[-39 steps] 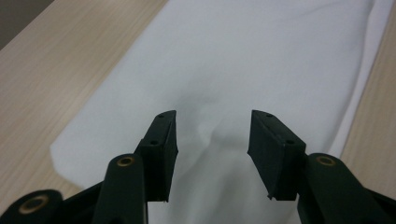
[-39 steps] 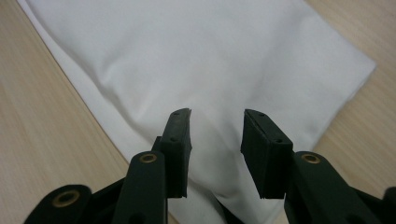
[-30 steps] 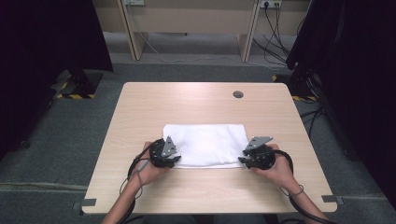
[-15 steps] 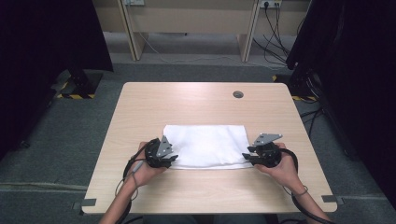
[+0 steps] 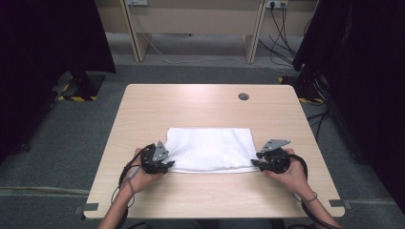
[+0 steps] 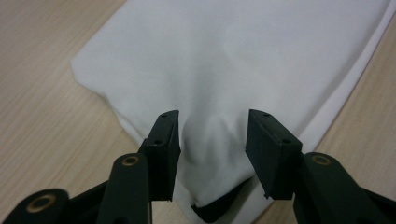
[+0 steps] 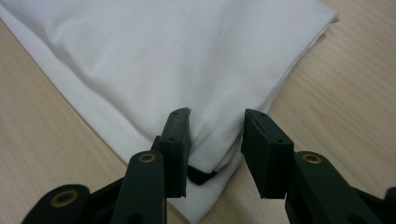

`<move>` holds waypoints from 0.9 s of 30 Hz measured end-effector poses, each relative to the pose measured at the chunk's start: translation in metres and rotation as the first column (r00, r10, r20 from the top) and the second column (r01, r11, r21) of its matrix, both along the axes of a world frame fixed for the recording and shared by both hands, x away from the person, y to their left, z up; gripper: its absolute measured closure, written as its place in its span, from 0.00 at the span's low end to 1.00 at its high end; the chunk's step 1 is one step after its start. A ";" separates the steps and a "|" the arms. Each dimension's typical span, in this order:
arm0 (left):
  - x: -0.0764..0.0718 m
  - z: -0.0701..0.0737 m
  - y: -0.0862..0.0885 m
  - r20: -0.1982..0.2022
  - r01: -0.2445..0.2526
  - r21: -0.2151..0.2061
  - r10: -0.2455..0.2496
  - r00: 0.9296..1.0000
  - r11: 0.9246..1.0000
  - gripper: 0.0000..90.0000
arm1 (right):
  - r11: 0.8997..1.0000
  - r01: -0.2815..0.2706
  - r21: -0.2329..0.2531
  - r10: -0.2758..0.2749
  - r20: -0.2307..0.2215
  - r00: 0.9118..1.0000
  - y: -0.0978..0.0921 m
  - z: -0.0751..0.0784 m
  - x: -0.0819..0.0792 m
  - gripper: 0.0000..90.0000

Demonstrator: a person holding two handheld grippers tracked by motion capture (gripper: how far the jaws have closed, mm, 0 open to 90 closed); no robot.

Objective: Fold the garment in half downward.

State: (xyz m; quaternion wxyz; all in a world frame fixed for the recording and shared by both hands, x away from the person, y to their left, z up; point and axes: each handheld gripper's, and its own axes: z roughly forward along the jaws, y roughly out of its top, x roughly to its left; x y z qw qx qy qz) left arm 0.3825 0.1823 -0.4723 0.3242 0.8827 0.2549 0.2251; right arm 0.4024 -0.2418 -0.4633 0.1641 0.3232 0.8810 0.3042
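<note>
High view: a white folded cloth (image 5: pixel 210 149) lies flat on the wooden table (image 5: pixel 200 107), on the side near the person. The left gripper (image 5: pixel 165 163) sits at the cloth's near left corner, and the right gripper (image 5: pixel 255 163) sits at its near right corner. A hand holds each one.

Left gripper view: the two black jaws stand apart. The cloth (image 6: pixel 224 70) bunches up in a little bump between them, but they are not squeezing it.

Right gripper view: the jaws stand apart here too. The folded corner of the cloth (image 7: pixel 177 56) pokes in between them. Its layered edges show at that corner.
</note>
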 end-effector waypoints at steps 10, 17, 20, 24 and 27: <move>-0.003 -0.002 0.001 -0.005 0.006 -0.014 -0.006 1.000 1.000 0.64 | 0.999 0.004 0.036 -0.003 -0.012 1.000 -0.007 -0.002 -0.003 0.70; -0.007 -0.003 0.003 -0.010 -0.002 -0.030 0.002 1.000 1.000 0.59 | 0.999 0.004 0.037 -0.004 -0.013 1.000 -0.008 -0.002 -0.004 0.70; -0.007 -0.002 0.004 -0.004 -0.016 -0.043 0.016 1.000 0.999 0.54 | 0.999 0.005 0.042 -0.004 -0.015 1.000 -0.008 -0.003 -0.004 0.70; -0.008 -0.002 0.006 0.006 -0.037 -0.085 0.038 0.999 0.996 0.50 | 0.998 0.019 0.056 -0.017 -0.025 1.000 -0.010 -0.002 -0.002 0.61; -0.008 0.000 0.006 0.010 -0.068 -0.123 0.070 0.998 0.990 0.45 | 0.995 0.029 0.095 -0.026 -0.032 0.999 -0.012 -0.001 -0.002 0.55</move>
